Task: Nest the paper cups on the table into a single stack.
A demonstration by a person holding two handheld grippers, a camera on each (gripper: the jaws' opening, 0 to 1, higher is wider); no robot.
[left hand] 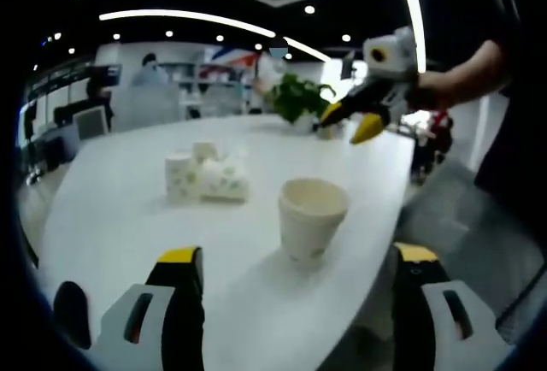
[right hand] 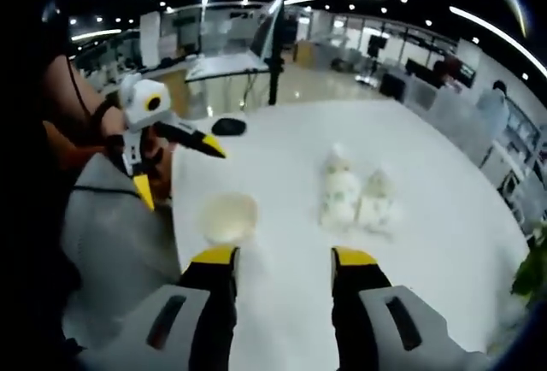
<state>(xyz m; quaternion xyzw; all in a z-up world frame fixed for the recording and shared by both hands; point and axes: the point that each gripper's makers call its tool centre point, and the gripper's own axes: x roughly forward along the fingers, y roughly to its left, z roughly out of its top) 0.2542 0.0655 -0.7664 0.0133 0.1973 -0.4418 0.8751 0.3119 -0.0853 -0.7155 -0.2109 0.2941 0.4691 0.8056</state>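
- Left gripper view: your left gripper (left hand: 295,273) has its yellow-tipped jaws spread wide with nothing between them, held low over the near edge of the white table (left hand: 128,209).
- One open paper cup (left hand: 311,218) stands upright on the table just beyond the jaws, nearer the right-hand jaw and not touching either.
- Farther off and to the left is a cluster of cups (left hand: 205,176): one or two stand upright and the rest look tipped against each other; how many there are you cannot tell.
- Your right gripper (left hand: 357,120) is in the air at the upper right, held by your hand (left hand: 432,89), its jaws apart and empty.
- A green plant (left hand: 298,95) sits at the far edge of the table.
- Right gripper view: your right gripper (right hand: 282,262) is open too, jaws parted above the table (right hand: 444,217), gripping nothing.
- The single cup (right hand: 229,216) is seen from above, just past the left-hand jaw, near the table's left edge.
- The cup cluster (right hand: 355,193) lies farther out, ahead and slightly right of the jaws, blurred.
- The left gripper (right hand: 184,170) hovers at the left with its jaws splayed, beside the single cup and not touching it.
- A dark, flat object (right hand: 229,126) lies at the far edge of the table.
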